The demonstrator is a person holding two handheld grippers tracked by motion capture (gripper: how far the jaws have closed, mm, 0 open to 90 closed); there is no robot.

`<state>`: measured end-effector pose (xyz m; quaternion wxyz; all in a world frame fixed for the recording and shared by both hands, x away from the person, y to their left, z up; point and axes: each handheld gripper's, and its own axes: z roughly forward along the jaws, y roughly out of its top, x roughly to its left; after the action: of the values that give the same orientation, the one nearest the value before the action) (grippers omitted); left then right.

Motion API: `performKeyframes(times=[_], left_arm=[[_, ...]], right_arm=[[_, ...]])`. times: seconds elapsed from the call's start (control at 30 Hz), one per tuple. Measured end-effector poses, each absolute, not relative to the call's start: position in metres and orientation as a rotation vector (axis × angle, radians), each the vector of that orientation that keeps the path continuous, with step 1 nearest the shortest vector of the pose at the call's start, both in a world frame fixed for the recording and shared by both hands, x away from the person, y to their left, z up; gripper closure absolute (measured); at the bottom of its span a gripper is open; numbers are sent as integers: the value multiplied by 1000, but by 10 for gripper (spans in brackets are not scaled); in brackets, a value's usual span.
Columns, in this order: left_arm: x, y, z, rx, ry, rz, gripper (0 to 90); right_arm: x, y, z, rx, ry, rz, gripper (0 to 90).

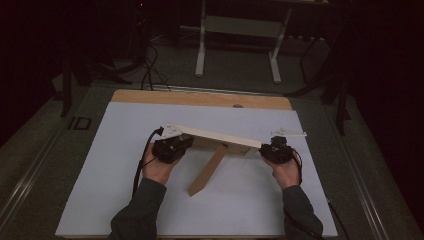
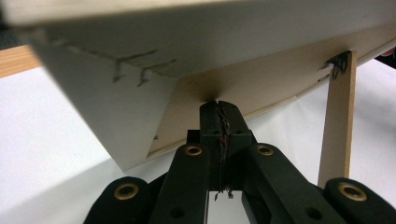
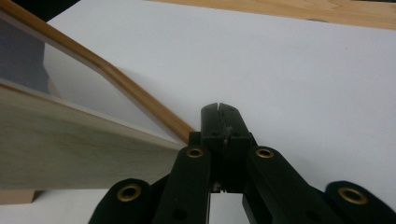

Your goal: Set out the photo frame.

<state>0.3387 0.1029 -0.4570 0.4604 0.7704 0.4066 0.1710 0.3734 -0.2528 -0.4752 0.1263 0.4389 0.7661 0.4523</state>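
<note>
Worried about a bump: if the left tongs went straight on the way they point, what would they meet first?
Probably the back panel of the wooden picture frame: the shut left tongs point right at it, seemingly touching or nearly so.

a pale wooden picture frame (image 1: 220, 137) is raised off the white table cover, its back side up and tilted, its long edge running from left to right. a flat wooden stand leg (image 1: 207, 170) slants down from its back, its tip resting on the cover. pencil scribbles mark the back.
</note>
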Motion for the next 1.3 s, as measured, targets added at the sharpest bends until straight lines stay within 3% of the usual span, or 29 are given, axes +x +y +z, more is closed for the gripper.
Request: performKeyframes(times=[1.3], left_arm=[[334,70,-442,1910,905,407,900]], right_arm=[[360,-246,-474,1200,2256,1333,900]])
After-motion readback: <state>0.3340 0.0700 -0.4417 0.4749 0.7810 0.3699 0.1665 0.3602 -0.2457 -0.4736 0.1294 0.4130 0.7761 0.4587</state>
